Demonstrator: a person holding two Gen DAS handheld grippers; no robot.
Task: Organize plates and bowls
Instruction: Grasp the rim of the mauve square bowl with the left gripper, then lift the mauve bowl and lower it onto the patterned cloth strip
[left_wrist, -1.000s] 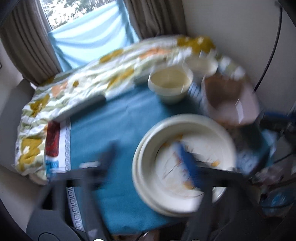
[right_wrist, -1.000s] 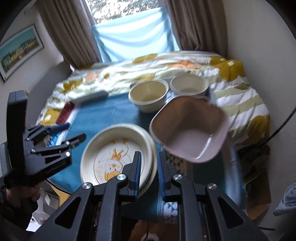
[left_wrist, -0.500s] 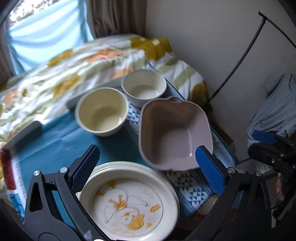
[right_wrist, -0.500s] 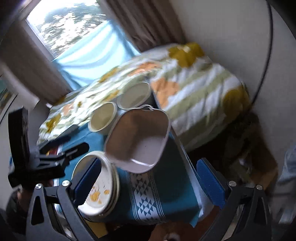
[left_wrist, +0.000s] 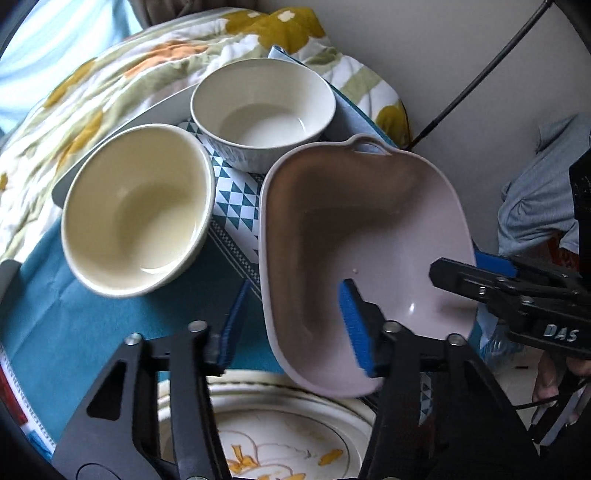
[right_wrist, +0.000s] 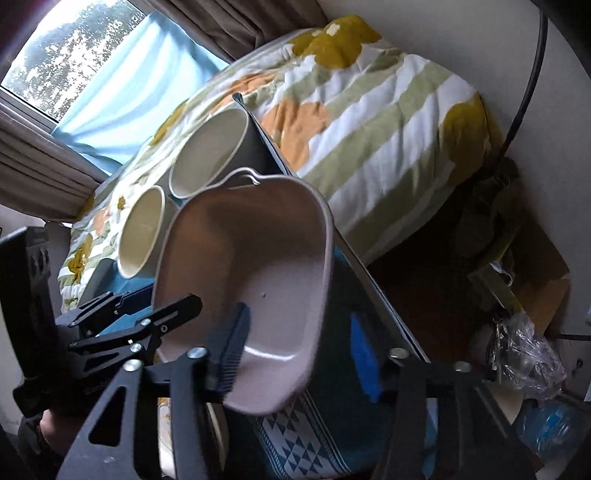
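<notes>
The quilted floral bedspread (left_wrist: 122, 74) lies far behind the teal woven cloth (left_wrist: 74, 325). The smooth pink squarish bowl (left_wrist: 362, 236) sits tilted at the cloth's right edge. Both the left gripper (left_wrist: 291, 325) and right gripper (right_wrist: 299, 350) have just been closing, each straddling its rim, pads not visibly pressing. Glossy round cream bowl (left_wrist: 136, 210) is to its left, white bowl (left_wrist: 262, 110) farther back.

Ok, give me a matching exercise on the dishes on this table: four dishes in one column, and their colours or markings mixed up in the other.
Dishes:
1. squarish bowl with a loop handle
2. plate
3. far round bowl
4. near round bowl

Colours or markings:
A. white
B. cream
C. pale pink
D. yellow and orange drawing

Pairs: 1-C, 2-D, 3-A, 4-B
</notes>
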